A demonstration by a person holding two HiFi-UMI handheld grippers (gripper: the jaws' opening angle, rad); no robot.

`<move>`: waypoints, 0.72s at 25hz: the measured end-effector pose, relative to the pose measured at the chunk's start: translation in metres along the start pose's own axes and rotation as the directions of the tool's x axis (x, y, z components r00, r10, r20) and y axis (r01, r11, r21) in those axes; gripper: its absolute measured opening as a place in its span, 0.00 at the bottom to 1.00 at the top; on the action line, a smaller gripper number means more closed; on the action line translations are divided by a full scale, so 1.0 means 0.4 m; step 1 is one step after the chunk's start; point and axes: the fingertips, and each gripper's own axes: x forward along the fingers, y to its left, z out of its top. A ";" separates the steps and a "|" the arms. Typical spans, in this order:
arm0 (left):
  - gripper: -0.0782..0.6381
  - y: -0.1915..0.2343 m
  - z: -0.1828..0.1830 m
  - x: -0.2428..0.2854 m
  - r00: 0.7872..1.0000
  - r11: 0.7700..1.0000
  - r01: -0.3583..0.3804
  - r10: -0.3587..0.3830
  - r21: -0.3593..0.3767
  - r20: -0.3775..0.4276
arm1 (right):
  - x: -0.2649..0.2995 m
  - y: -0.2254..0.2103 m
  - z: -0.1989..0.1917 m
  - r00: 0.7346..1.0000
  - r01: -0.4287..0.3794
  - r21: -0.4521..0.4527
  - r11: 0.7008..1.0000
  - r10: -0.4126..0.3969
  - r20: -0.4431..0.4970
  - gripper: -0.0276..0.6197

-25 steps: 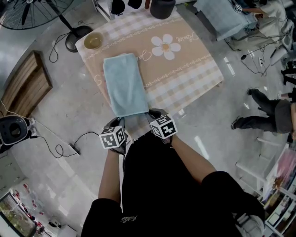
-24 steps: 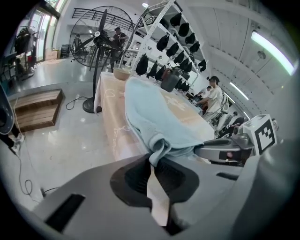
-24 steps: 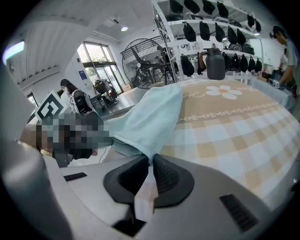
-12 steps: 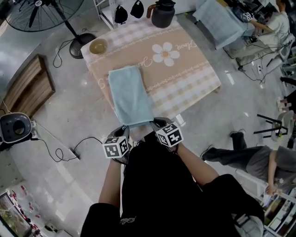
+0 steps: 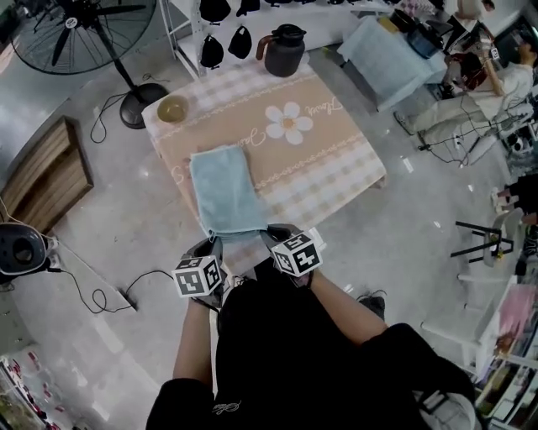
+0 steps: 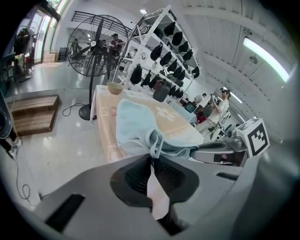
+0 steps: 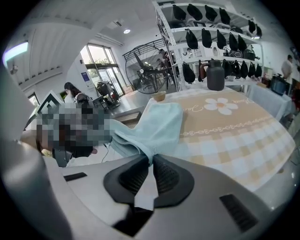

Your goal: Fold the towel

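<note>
Table under towel; near corners pinched in left gripper, right gripper

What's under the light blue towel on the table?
The beige checked tablecloth with a flower print lies under the light blue towel; whatever the towel covers cannot be seen.

Beyond our left gripper and right gripper we see the counter in its checked, flower-printed cloth, standing on a glossy grey floor. Far ahead of the left gripper, to its left, stands a fan. A wooden pallet lies well to its left, and a black cable trails nearer. Ahead of the right gripper rises a white shelf rack, with bright glass doors farther left.
</note>
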 end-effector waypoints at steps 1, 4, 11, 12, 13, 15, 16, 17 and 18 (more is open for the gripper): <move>0.15 -0.001 0.020 0.001 1.000 1.000 0.000 0.000 -0.001 0.008 | -0.002 -0.006 0.019 1.000 -0.004 0.003 1.000 0.004 0.003 0.10; 0.15 0.002 0.085 0.014 0.999 1.000 0.002 -0.002 -0.011 0.032 | 0.002 -0.032 0.091 1.000 -0.013 -0.005 1.000 0.013 0.015 0.10; 0.15 0.039 0.230 0.058 0.997 0.998 -0.027 0.032 -0.062 0.071 | 0.050 -0.083 0.243 0.998 -0.055 -0.046 0.997 0.056 0.004 0.10; 0.15 0.047 0.252 0.068 0.997 0.997 -0.033 0.038 -0.068 0.072 | 0.060 -0.093 0.264 0.998 -0.062 -0.049 0.997 0.062 -0.001 0.10; 0.15 0.055 0.271 0.080 0.997 0.997 -0.039 0.044 -0.072 0.070 | 0.073 -0.105 0.283 0.998 -0.067 -0.051 0.996 0.067 -0.007 0.10; 0.15 0.074 0.302 0.106 0.997 0.995 -0.052 0.057 -0.082 0.059 | 0.102 -0.126 0.317 0.997 -0.079 -0.050 0.996 0.078 -0.022 0.10; 0.15 0.085 0.315 0.118 0.997 0.994 -0.058 0.063 -0.088 0.054 | 0.118 -0.135 0.332 0.996 -0.086 -0.049 0.995 0.084 -0.030 0.10; 0.15 0.096 0.328 0.128 0.996 0.993 -0.065 0.070 -0.094 0.051 | 0.134 -0.142 0.347 0.995 -0.093 -0.047 0.995 0.091 -0.037 0.10; 0.15 0.107 0.342 0.138 0.996 0.993 -0.070 0.075 -0.100 0.049 | 0.148 -0.150 0.363 0.994 -0.100 -0.046 0.994 0.098 -0.043 0.10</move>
